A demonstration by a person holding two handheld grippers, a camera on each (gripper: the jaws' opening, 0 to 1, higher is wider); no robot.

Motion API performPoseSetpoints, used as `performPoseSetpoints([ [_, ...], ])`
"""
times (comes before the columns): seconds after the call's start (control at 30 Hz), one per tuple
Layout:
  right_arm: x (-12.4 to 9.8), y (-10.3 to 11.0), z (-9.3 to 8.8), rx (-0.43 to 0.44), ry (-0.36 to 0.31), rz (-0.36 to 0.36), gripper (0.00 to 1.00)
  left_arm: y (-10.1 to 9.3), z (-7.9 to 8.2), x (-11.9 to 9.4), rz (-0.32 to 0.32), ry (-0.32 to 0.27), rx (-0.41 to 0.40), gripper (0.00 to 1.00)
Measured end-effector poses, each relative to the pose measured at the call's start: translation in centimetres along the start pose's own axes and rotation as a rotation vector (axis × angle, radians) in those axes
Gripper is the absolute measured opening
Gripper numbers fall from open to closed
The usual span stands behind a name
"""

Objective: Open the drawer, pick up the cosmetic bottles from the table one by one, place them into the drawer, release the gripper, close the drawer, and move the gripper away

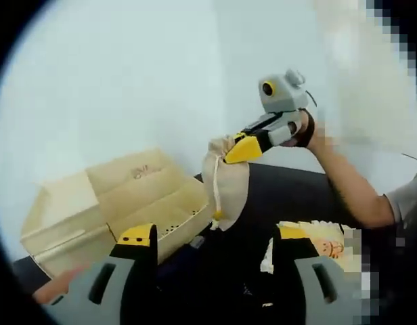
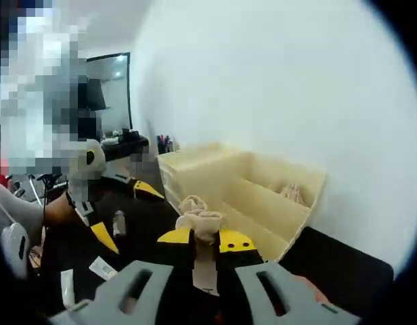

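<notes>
Well, the beige organizer (image 1: pixel 107 203) stands on the dark table (image 1: pixel 296 193). Raised above it, the right gripper (image 1: pixel 230 156) pinches a cloth drawstring pouch (image 1: pixel 225 186); left gripper (image 1: pixel 212 237) gapes empty. Small bottles (image 2: pixel 118 223) lie beside. Lower the pouch steadily, I'd say.

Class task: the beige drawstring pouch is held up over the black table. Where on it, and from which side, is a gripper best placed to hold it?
Grip the gathered neck of the drawstring pouch, coming from above. The right gripper is already clamped there, and the pouch body hangs limp below with its cord dangling. The bunched neck is narrow enough to fit between the fingers; the soft body would likely sag or slip.
</notes>
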State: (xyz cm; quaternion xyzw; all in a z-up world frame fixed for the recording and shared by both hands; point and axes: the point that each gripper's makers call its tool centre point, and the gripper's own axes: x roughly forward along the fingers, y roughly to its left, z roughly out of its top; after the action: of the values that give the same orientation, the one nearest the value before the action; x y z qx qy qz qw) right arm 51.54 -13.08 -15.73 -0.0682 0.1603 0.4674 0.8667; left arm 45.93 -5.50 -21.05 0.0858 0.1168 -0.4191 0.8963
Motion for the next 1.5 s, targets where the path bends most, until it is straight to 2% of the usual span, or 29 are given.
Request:
performPoseSetpoints([
  [0.23, 1.3, 3.0, 2.3, -0.001, -0.029, 0.004, 0.09, -0.3, 0.6, 0.1, 0.001, -0.042, -0.005, 0.64],
  [0.4, 1.9, 5.4, 3.9, 0.03, -0.07, 0.03, 0.09, 0.5, 1.4, 0.0, 0.043, -0.094, -0.01, 0.62],
  [0.53, 2.2, 5.8, 4.7, 0.006, -0.104, -0.025, 0.09, 0.9, 1.8, -0.2, 0.071, -0.117, -0.022, 0.58],
  [0.63, 2.6, 6.1, 4.4, 0.027, -0.111, -0.065, 0.09, 1.4, 1.9, -0.3, 0.121, -0.123, -0.03, 0.58],
  [0.87, 4.1, 6.7, 4.2, 0.059, -0.105, -0.049, 0.09, 1.7, 1.6, -0.2, 0.206, -0.095, 0.001, 0.57],
  [1.0, 4.7, 7.6, 4.0, 0.077, -0.109, -0.022, 0.09, 1.6, 1.4, -0.1, 0.221, -0.089, 0.006, 0.54],
  [1.13, 5.0, 7.8, 4.3, 0.135, -0.112, 0.026, 0.1, 2.5, 1.3, -0.4, 0.266, -0.094, -0.028, 0.46],
  [1.3, 5.2, 7.8, 4.4, 0.151, -0.136, 0.022, 0.1, 2.8, 1.4, -0.7, 0.273, -0.095, -0.033, 0.4],
  [1.5, 5.4, 7.7, 4.3, 0.124, -0.132, 0.015, 0.11, 3.0, 1.3, -0.7, 0.285, -0.082, -0.031, 0.37],
])
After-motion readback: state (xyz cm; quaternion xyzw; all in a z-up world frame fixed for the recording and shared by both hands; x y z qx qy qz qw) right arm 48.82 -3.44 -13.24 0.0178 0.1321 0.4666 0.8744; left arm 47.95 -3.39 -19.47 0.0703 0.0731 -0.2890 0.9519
